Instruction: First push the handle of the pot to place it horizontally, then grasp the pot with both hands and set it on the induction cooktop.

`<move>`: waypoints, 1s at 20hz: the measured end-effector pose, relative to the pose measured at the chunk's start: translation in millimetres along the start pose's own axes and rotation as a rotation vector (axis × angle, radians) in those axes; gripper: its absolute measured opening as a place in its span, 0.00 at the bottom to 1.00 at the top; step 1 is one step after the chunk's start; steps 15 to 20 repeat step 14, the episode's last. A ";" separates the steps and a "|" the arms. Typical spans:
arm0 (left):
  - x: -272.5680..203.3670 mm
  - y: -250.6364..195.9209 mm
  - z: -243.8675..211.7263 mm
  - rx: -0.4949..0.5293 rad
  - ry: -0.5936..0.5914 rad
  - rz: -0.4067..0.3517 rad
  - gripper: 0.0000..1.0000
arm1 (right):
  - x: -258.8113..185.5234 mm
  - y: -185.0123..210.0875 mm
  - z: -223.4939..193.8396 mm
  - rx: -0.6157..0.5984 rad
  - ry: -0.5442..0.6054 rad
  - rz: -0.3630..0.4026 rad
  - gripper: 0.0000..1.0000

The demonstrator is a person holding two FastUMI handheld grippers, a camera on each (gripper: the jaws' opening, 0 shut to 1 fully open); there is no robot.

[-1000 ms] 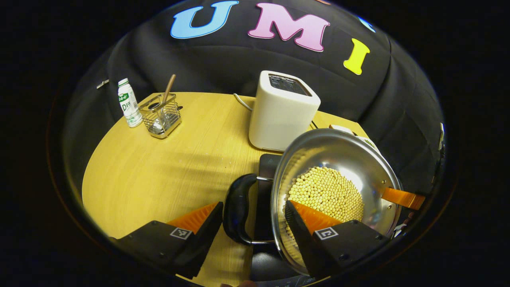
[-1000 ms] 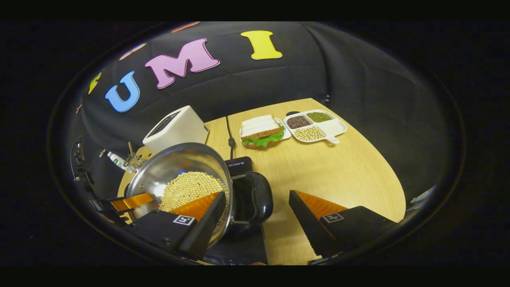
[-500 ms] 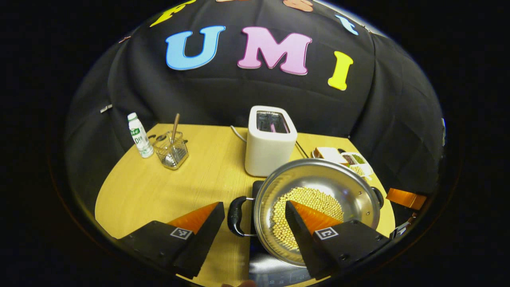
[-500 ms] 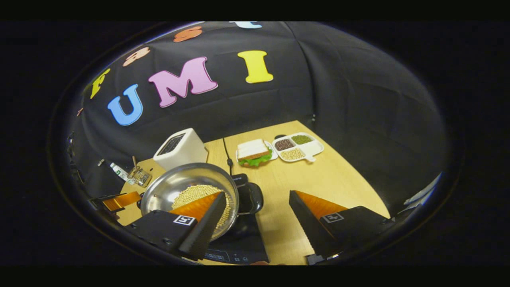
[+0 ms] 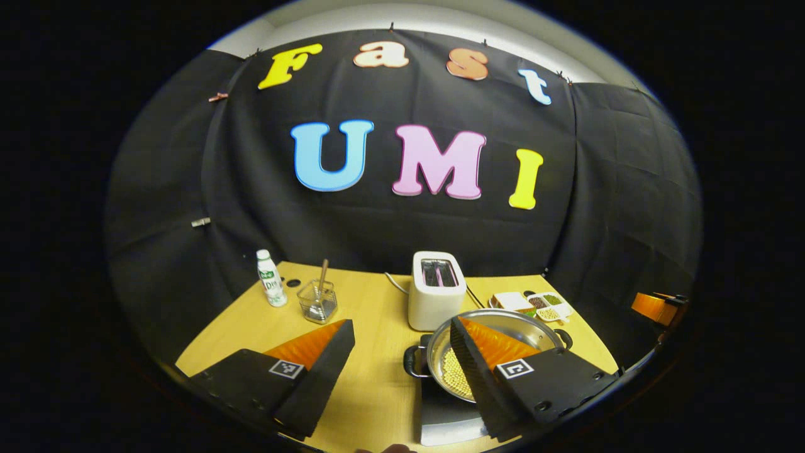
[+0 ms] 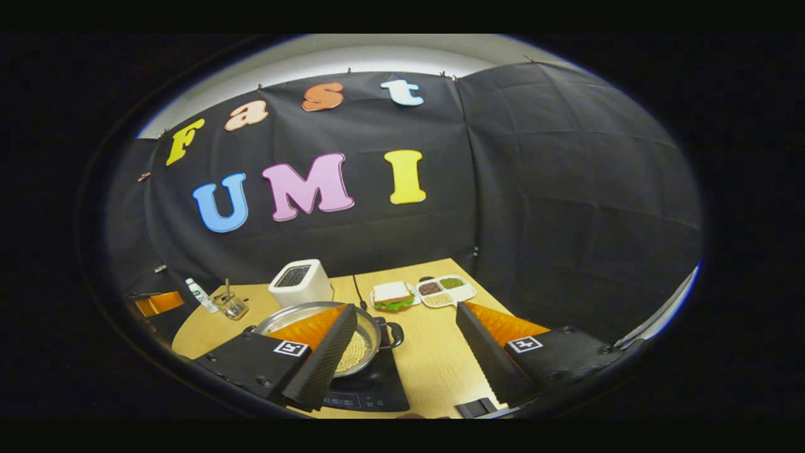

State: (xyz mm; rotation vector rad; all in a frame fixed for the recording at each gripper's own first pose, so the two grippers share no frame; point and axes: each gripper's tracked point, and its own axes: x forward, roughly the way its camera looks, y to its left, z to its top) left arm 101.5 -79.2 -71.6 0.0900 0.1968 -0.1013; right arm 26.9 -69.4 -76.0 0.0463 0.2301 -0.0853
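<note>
The left gripper hangs raised and level, its two fingers spread wide apart with nothing between them. The right gripper hangs likewise, fingers spread wide and clasping nothing. In the right gripper view, the left gripper's finger shows far off at the left edge.

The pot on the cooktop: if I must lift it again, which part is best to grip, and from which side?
Probably by its two black side handles, one gripper on each. The pot sits level on the cooktop, with one handle sticking out sideways toward the left gripper and the other handle toward the right gripper. Come in from each side, jaws open.
</note>
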 end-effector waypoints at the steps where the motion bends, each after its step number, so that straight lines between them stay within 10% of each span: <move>1: -13.1 8.4 12.4 0.008 -0.036 0.013 0.95 | -10.5 1.3 6.5 -0.004 -0.024 -0.002 0.98; 9: -124.8 31.2 13.1 0.004 -0.136 0.030 0.95 | -84.3 24.1 7.6 -0.047 -0.122 0.019 0.99; 20: -156.8 38.8 12.7 0.015 -0.173 0.055 0.95 | -109.4 33.7 4.9 -0.017 -0.120 0.036 0.98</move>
